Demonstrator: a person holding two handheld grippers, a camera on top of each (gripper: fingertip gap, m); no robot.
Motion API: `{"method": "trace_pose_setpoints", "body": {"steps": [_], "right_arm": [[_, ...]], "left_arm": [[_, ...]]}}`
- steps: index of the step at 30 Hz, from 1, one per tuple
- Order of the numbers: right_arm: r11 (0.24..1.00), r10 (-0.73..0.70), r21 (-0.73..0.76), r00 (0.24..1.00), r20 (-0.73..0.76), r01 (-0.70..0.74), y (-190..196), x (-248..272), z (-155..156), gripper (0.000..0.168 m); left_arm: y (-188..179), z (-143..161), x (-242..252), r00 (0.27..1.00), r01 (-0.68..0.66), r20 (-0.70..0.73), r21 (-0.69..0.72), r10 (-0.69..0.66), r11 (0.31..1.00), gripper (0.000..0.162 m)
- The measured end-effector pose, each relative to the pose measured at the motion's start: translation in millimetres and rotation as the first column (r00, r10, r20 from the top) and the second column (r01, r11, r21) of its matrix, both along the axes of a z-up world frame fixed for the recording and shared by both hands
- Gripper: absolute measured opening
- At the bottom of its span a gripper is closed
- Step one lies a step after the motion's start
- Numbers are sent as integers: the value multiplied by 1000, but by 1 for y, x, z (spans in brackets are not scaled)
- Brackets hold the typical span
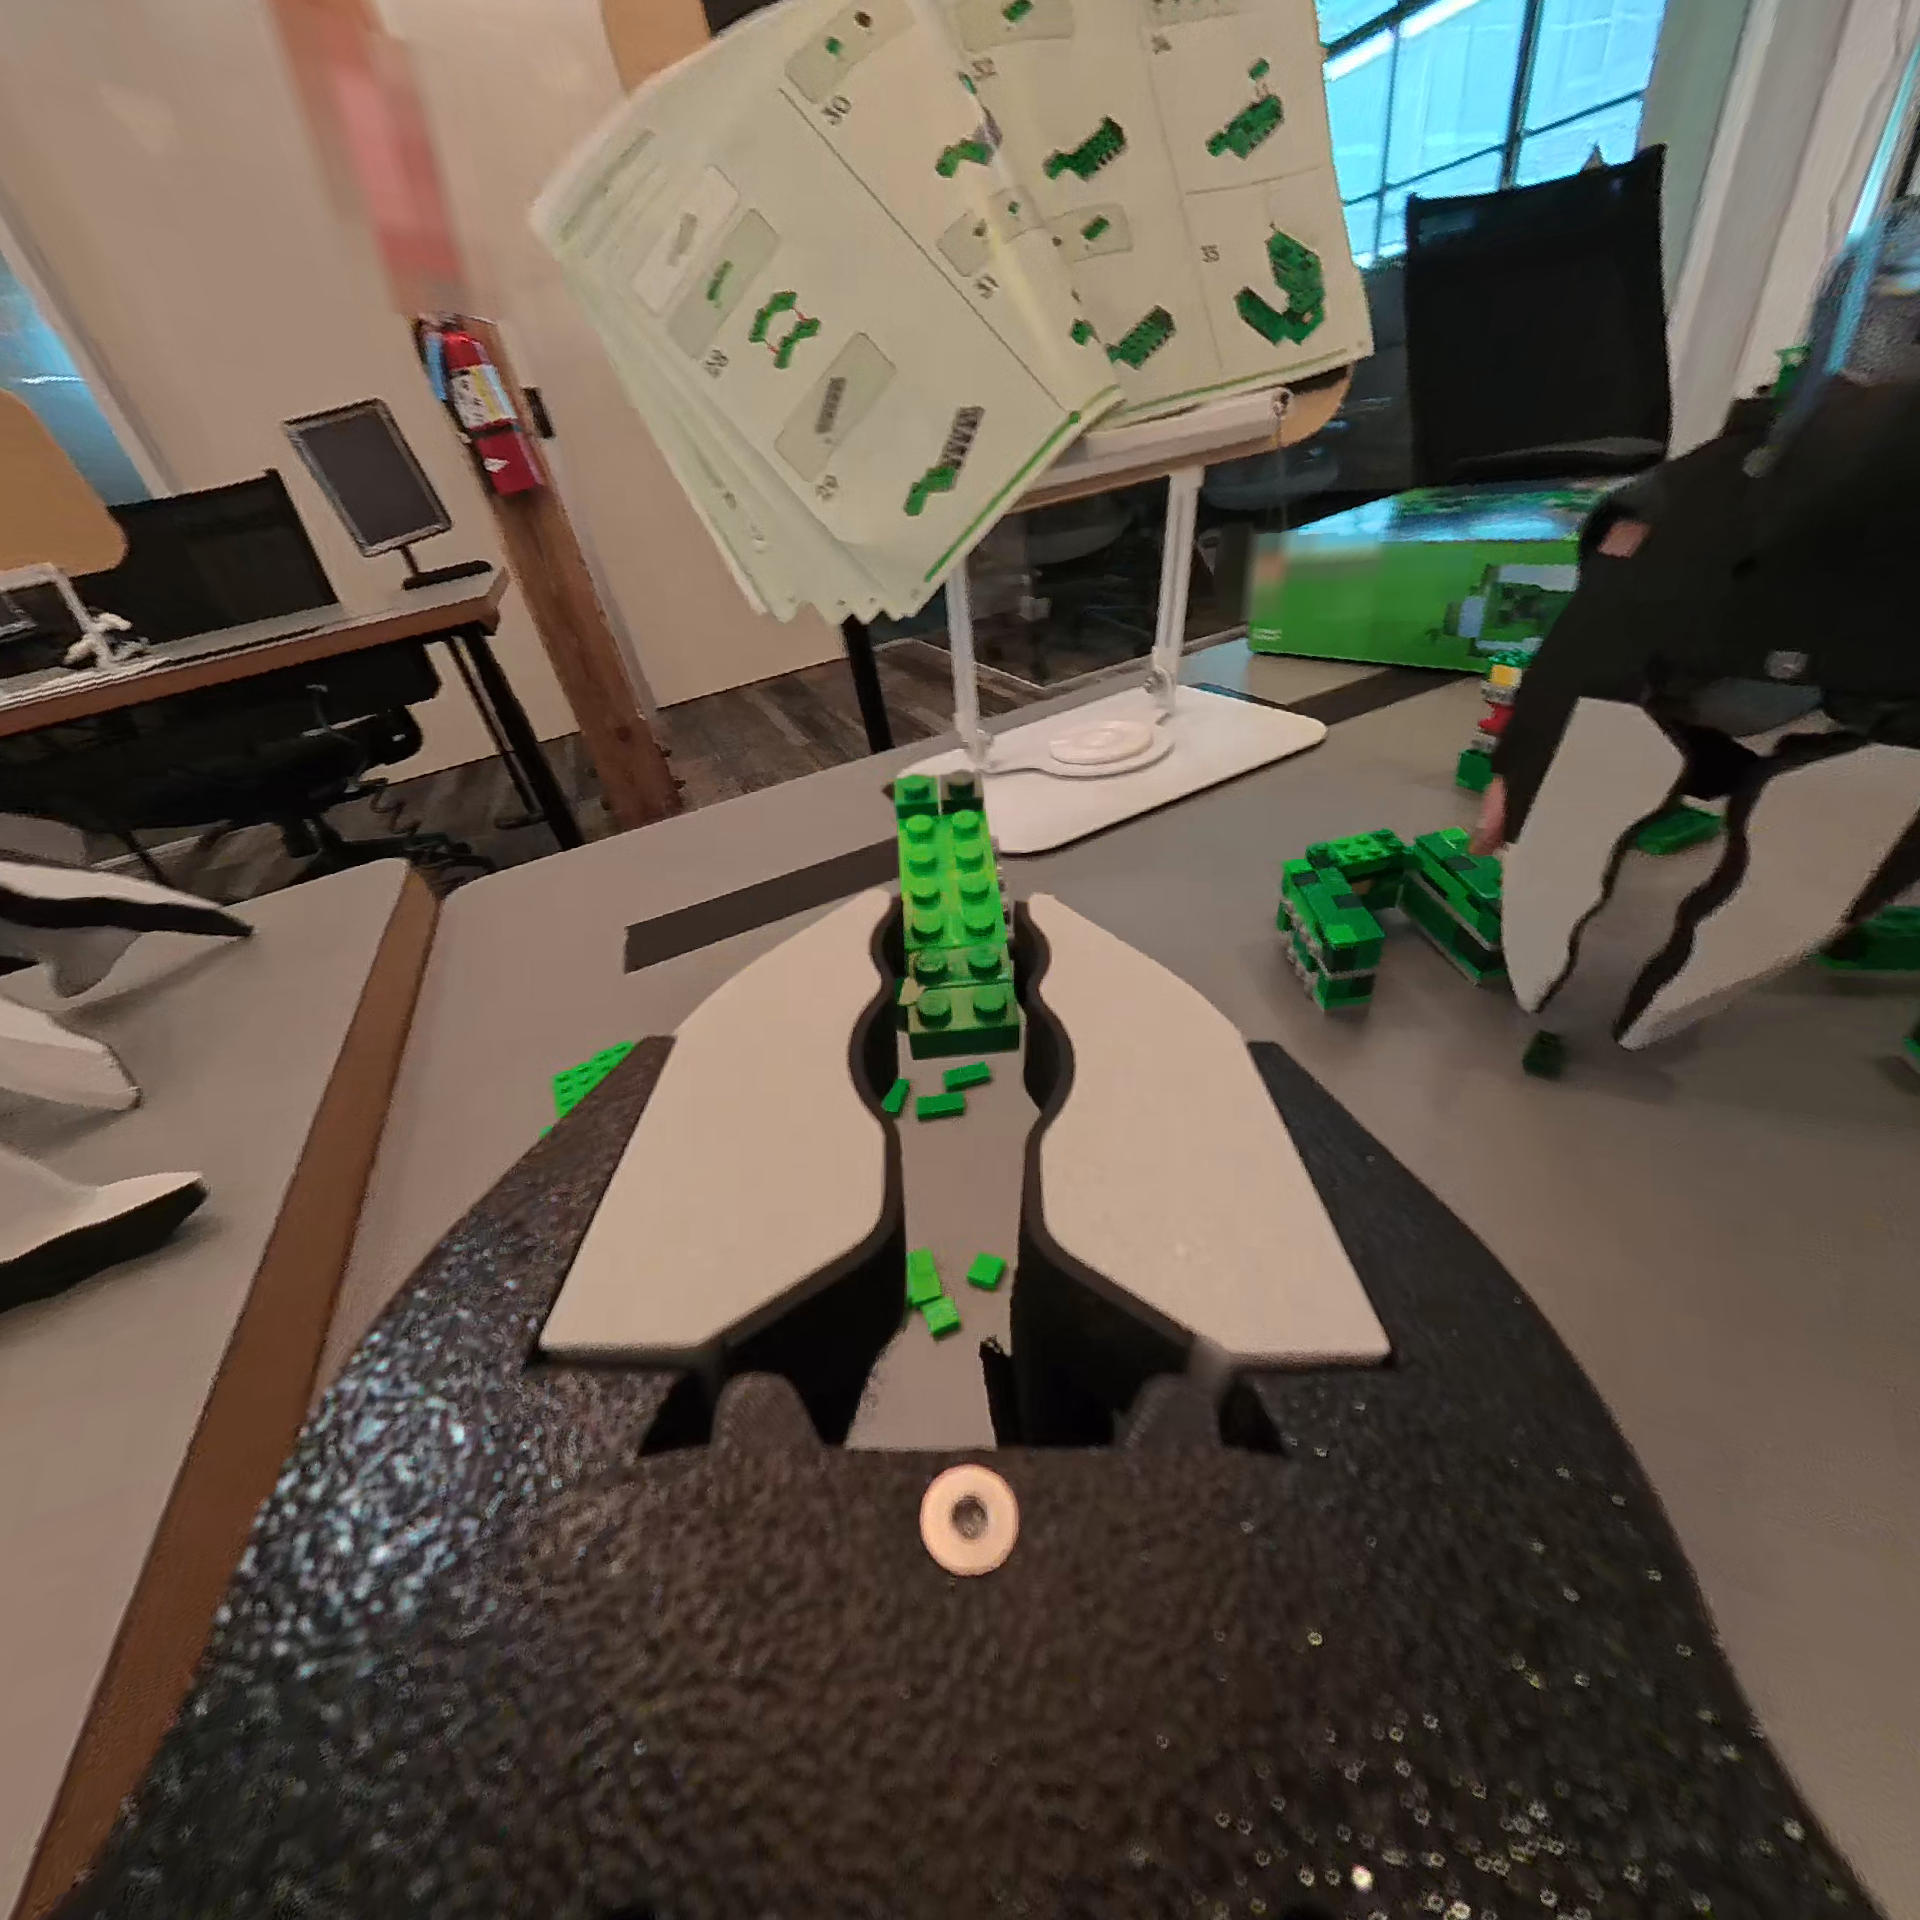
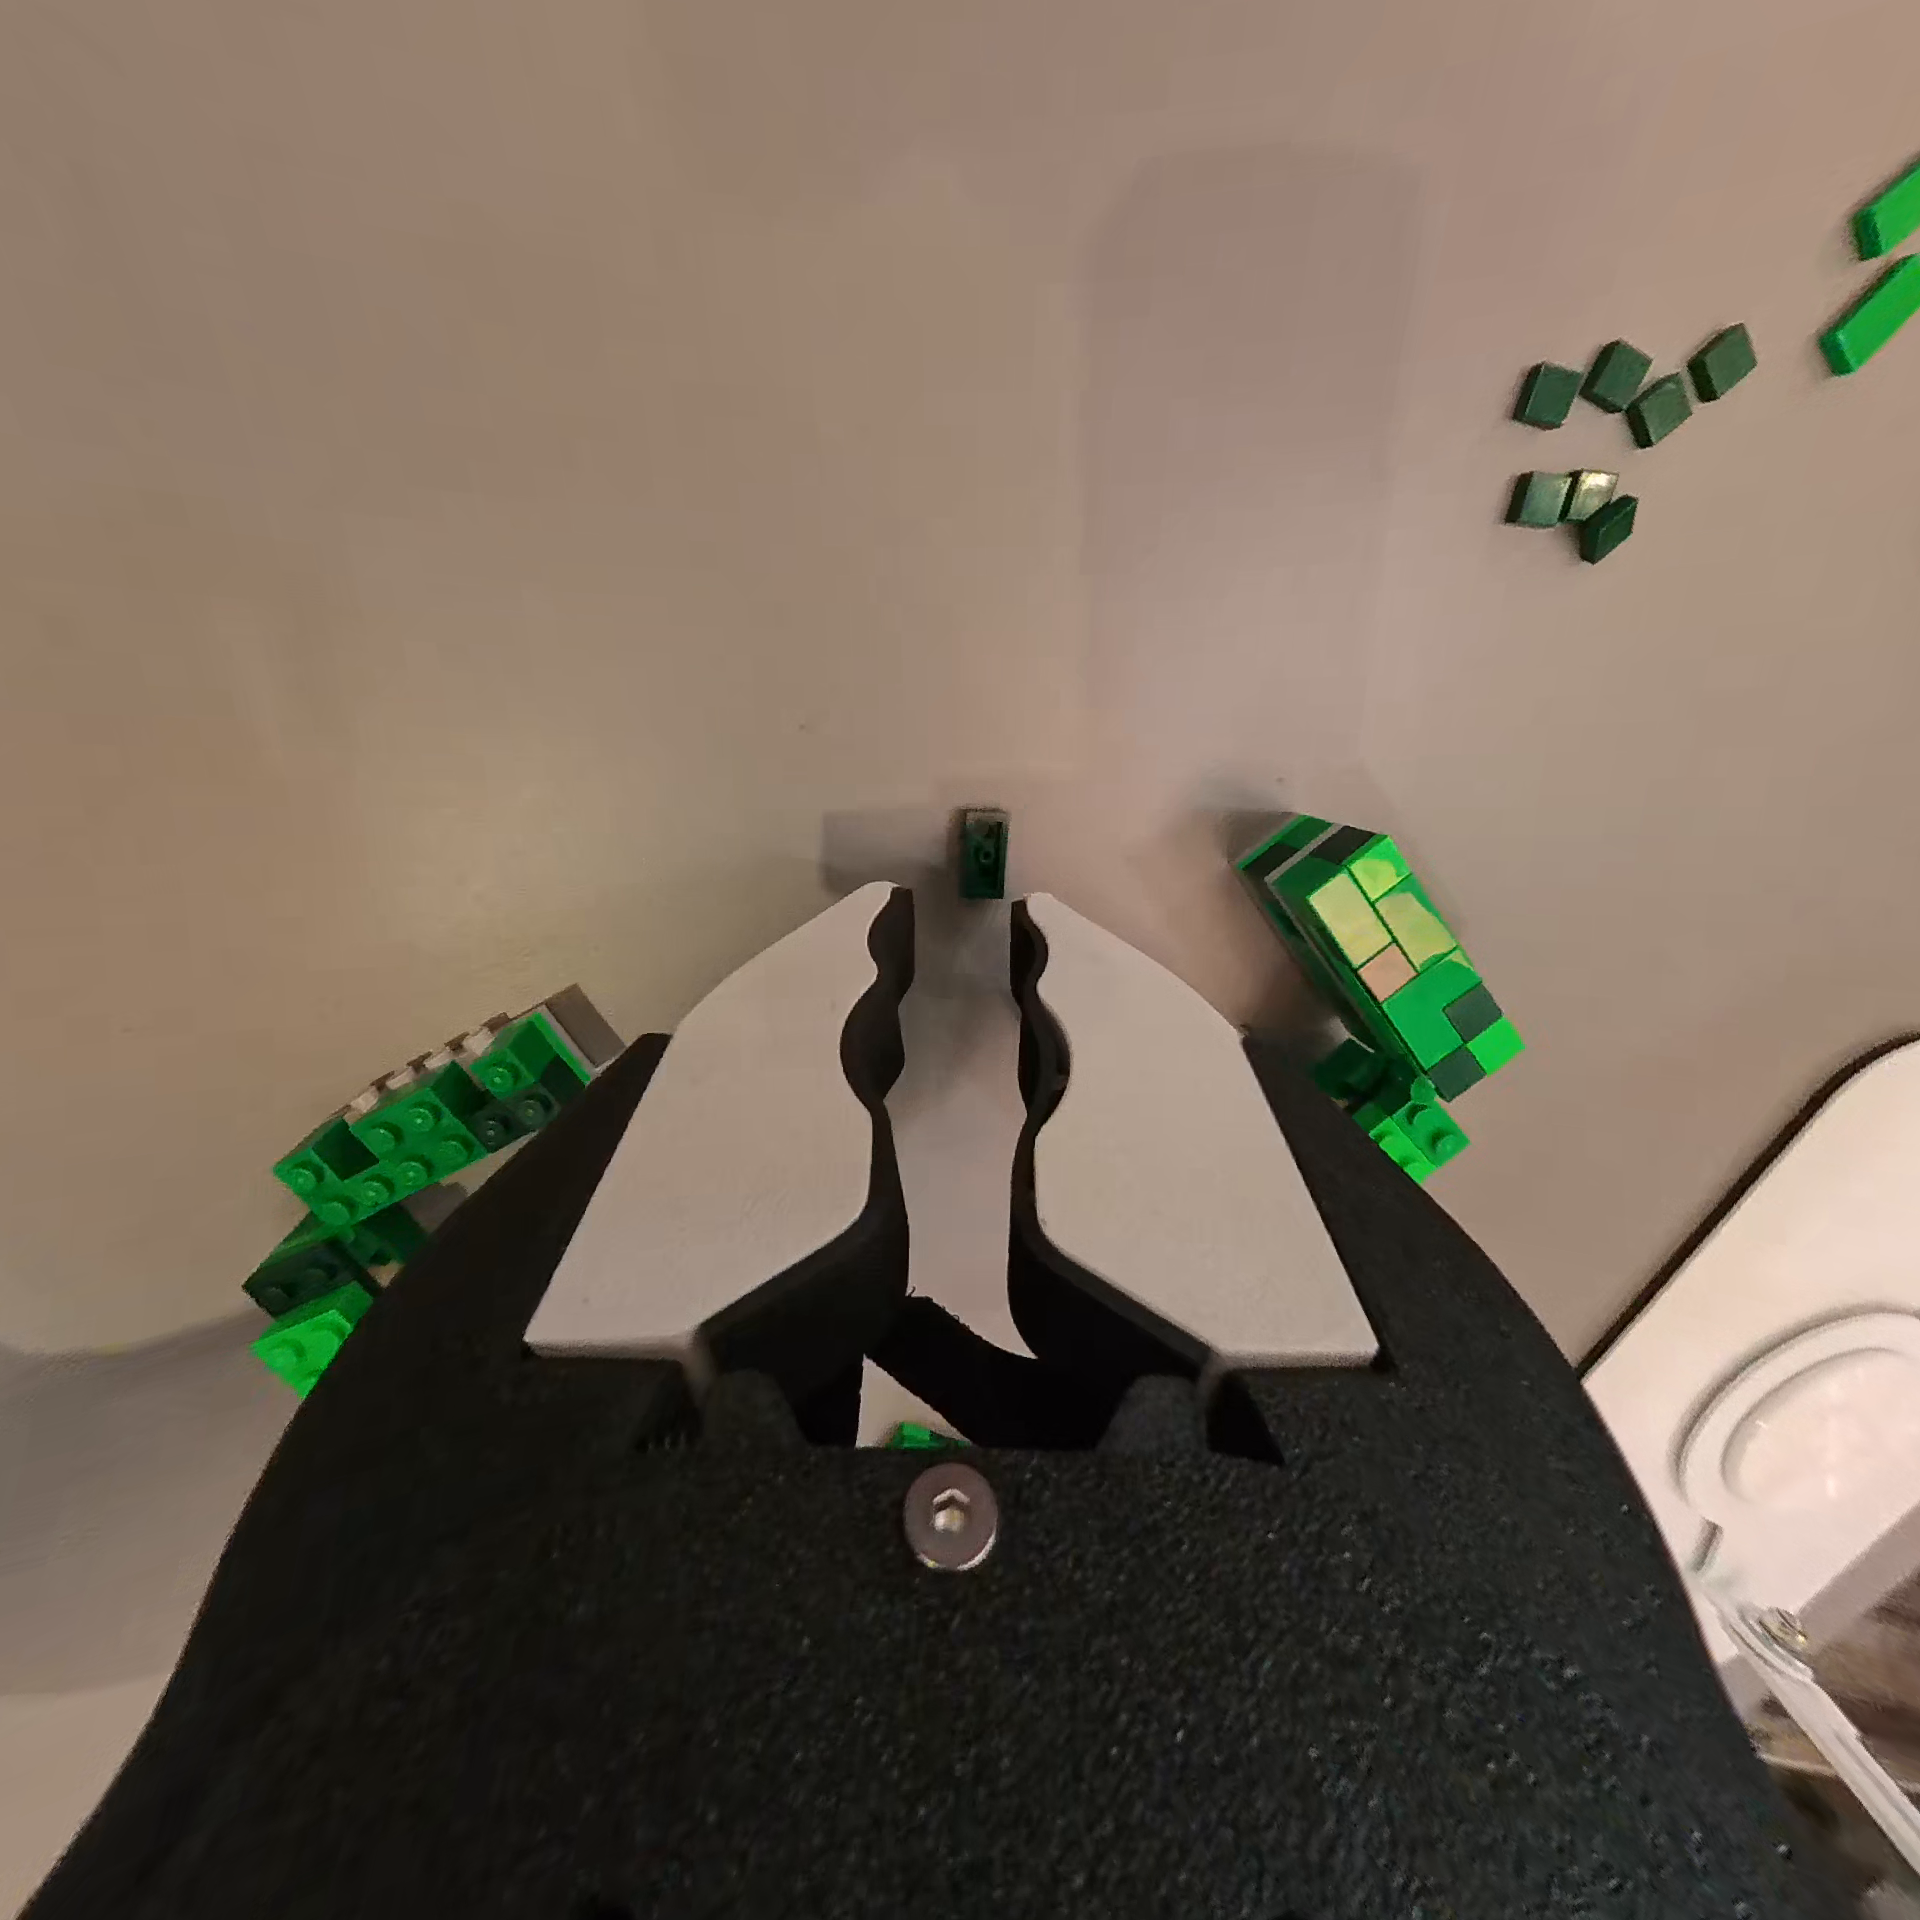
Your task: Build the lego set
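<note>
Lego sub-assembly (image 1: 956,914), a long green stack of studded bricks, sits clamped between the fingers of the left gripper (image 1: 954,935), held up off the grey table (image 1: 1351,1299) with its far end sticking out past the fingertips. The grip is on the long flat sides, which I'd say is the right place: hard plastic, light, rigid, but the stud joints can pop apart if you squeeze across a seam or twist it.

The right gripper (image 2: 961,899) points down at the table with its jaws parted, nothing between them. A tiny dark green piece (image 2: 983,854) lies just beyond the tips, apart from both fingers. That one looks fiddly: small, smooth, likely to skid or flip when pinched, so I'd take it by its two short sides, square on.

Around that gripper there's a bigger green build (image 2: 416,1153) on one side and a tiled green block (image 2: 1382,956) on the other, both on the table. Further off is a scatter of dark green tiles (image 2: 1621,416). In the left wrist view, a few small bright green tiles (image 1: 940,1288) lie under the left gripper, and the instruction booklet (image 1: 935,270) stands open on a white stand (image 1: 1143,748) behind.
</note>
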State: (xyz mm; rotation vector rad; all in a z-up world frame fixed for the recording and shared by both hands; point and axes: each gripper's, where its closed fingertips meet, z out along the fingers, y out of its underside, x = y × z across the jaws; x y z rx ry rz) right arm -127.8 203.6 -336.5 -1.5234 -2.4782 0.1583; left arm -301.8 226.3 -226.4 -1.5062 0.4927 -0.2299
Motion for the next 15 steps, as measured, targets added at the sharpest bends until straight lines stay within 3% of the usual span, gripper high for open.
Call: {"method": "trace_pose_setpoints", "body": {"steps": [5, 9, 15], "right_arm": [[1000, -8, -5, 1000, -1, 8, 2, -2, -2, 17], [999, -26, -22, 999, 18, 27, 4, -1, -6, 17], [999, -42, -14, 999, -11, 42, 7, -3, -4, 0]], "left_arm": [[-14, -9, 43, 962, 271, -4, -66, -272, 960, 19], [-41, -35, 81, 828, 541, 4, -268, -561, 797, 19], [-65, -73, 106, 705, 589, -110, -460, -701, 664, 19]]}}
